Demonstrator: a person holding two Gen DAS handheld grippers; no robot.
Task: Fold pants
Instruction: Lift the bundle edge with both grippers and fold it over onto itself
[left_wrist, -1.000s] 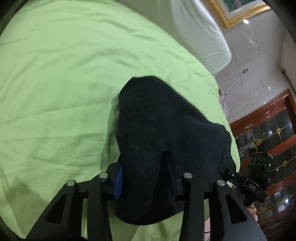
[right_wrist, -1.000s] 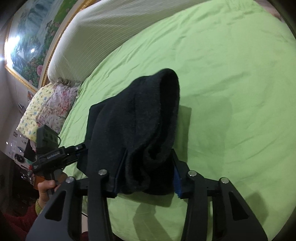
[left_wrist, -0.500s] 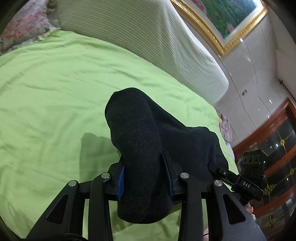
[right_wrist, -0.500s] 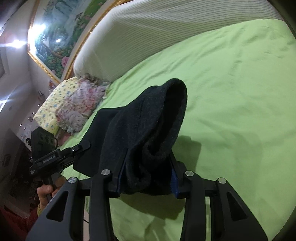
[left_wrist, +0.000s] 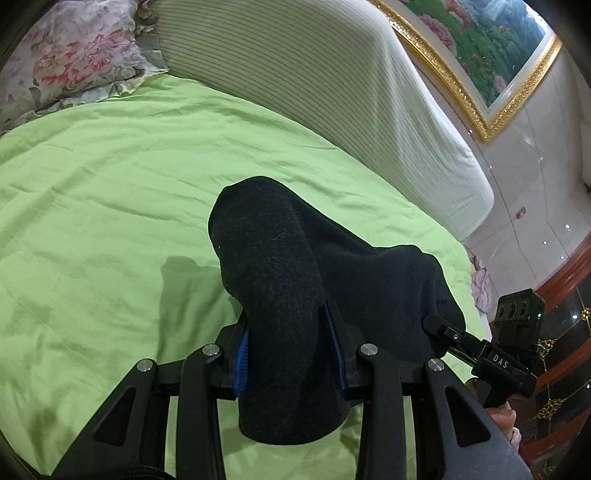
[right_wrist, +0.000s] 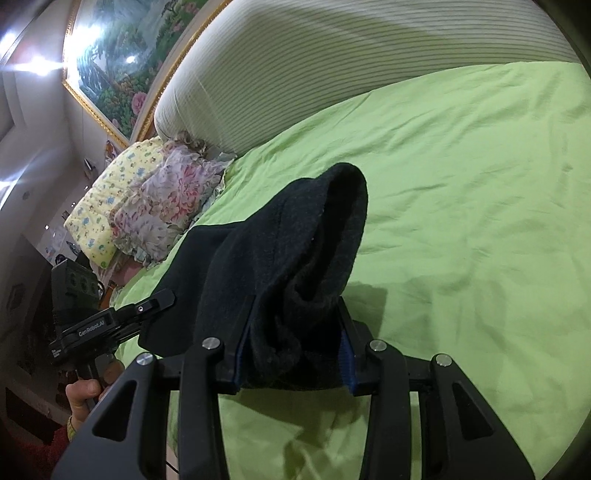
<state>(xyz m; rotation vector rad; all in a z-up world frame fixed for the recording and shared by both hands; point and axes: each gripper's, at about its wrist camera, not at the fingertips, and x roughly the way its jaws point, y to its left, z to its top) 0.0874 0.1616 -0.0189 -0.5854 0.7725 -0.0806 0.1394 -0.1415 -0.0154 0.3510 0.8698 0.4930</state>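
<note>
Pants (left_wrist: 295, 295) hang bunched crosswise between my grippers, left gripper (left_wrist: 290, 354) and right gripper (right_wrist: 293, 350) both clamped on them, above the bed (left_wrist: 92, 184).

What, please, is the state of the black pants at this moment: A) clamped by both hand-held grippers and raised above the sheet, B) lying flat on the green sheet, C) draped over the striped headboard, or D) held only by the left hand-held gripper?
A: the black pants sit clamped in the left hand-held gripper and the right hand-held gripper, casting a shadow on the green sheet.
</note>
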